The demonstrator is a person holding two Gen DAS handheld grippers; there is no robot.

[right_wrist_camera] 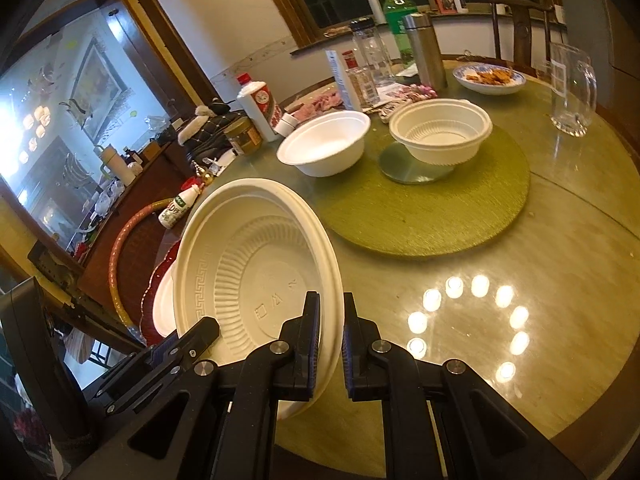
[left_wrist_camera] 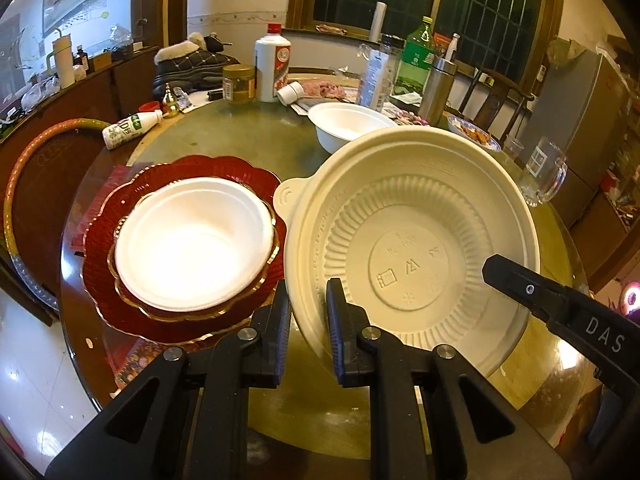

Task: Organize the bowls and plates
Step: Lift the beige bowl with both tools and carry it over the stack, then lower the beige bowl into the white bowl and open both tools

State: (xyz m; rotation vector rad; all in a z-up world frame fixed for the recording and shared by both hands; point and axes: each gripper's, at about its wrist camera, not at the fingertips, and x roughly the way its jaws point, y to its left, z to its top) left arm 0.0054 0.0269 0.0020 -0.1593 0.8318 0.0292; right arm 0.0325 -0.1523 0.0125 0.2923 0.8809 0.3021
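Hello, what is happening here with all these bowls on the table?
A person is tidying dishes with two hand-held grippers. Both grip one cream ribbed bowl by its rim: the left hand-held gripper on one side, the right hand-held gripper on the other. The bowl is tilted and held above the table. Beside it, a white bowl sits on a red scalloped plate. Further back, another white bowl and another cream bowl are waiting.
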